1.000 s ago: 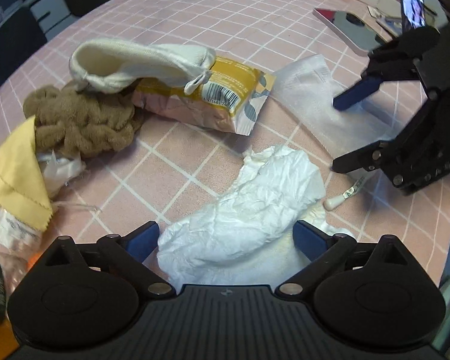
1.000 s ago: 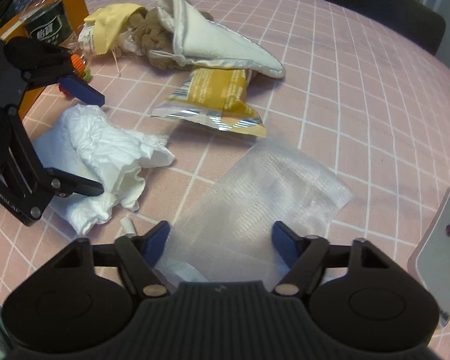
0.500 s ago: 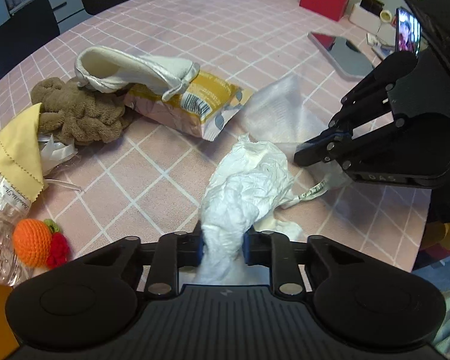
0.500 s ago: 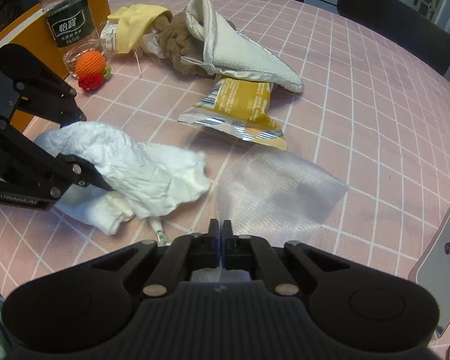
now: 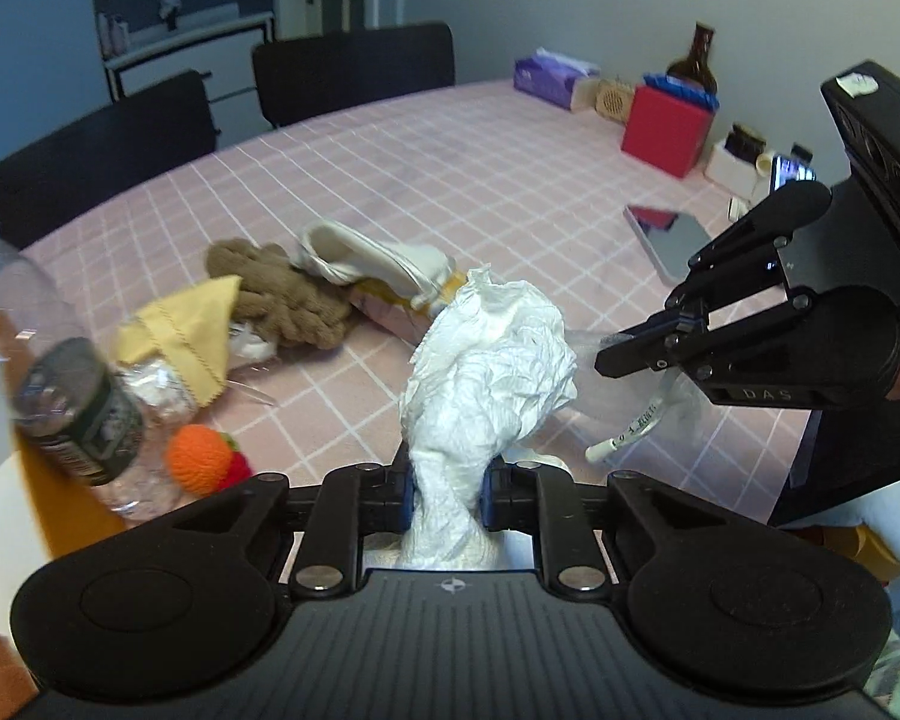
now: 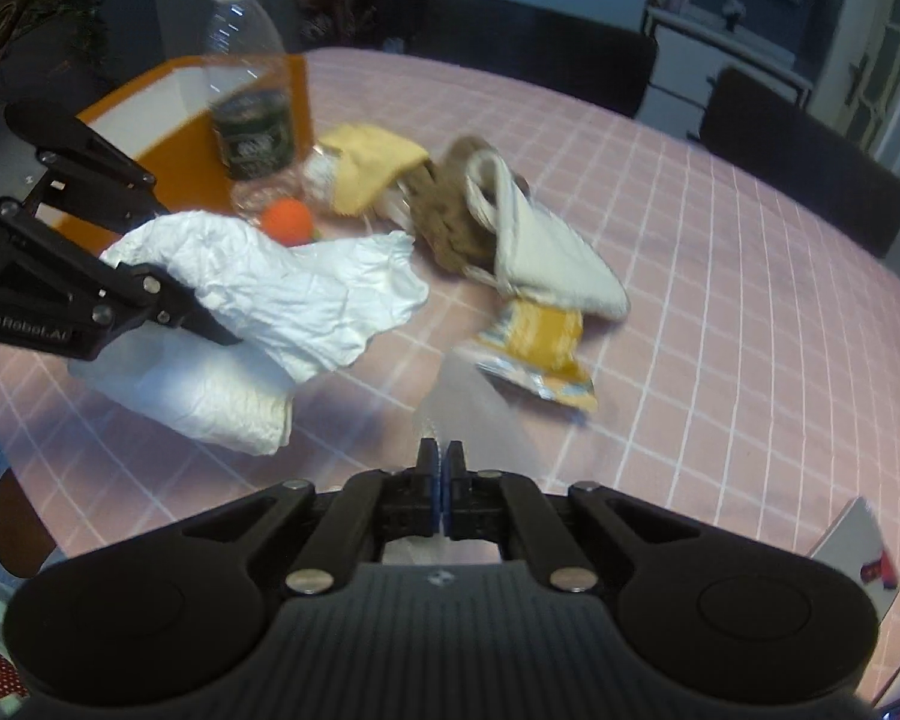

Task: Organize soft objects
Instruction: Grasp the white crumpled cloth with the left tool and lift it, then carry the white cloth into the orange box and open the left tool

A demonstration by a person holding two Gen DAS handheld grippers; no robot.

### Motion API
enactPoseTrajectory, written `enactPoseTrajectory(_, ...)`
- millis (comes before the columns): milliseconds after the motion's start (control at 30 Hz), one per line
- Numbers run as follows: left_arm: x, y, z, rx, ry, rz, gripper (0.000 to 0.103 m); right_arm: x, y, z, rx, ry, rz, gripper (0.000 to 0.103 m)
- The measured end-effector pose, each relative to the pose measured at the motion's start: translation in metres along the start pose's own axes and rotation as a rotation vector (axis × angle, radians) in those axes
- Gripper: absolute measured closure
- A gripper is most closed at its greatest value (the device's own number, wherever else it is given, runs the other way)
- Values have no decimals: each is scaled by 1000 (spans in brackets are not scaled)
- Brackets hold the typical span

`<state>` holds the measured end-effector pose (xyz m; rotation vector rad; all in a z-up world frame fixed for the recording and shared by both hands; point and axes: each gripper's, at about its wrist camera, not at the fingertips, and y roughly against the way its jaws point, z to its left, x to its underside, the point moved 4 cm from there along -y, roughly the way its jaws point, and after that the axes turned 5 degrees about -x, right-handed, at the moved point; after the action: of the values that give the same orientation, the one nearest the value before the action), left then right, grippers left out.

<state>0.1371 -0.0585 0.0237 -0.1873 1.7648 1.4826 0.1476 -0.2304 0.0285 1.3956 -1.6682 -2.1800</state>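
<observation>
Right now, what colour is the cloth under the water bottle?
Yellow cloth; clearest in the left wrist view.

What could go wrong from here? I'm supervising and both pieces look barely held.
The left tongs pinch only the tail of the crumpled white paper wad, so it may slip out. The right tongs grip just the edge of the thin clear plastic bag, which could tear or slide free. The wad hangs close to the standing clear water bottle.
</observation>
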Motion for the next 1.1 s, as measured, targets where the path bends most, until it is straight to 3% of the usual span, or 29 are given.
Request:
enactPoseTrajectory(200, 1, 58, 26, -90, 45, -82, 82, -35, 32, 42, -21, 114, -93, 103)
enactPoseTrajectory(533, 24, 128, 111, -338, 201, -139, 82, -108, 53, 120, -139, 279, -237, 103)
enactPoseTrajectory(800, 42, 124, 174, -441, 327, -107, 82, -168, -1, 179, -251, 319, -231, 103)
enactPoseTrajectory(1100, 57, 82, 230, -443, 423, -38, 82, -208, -104, 209, -217, 293, -98, 103)
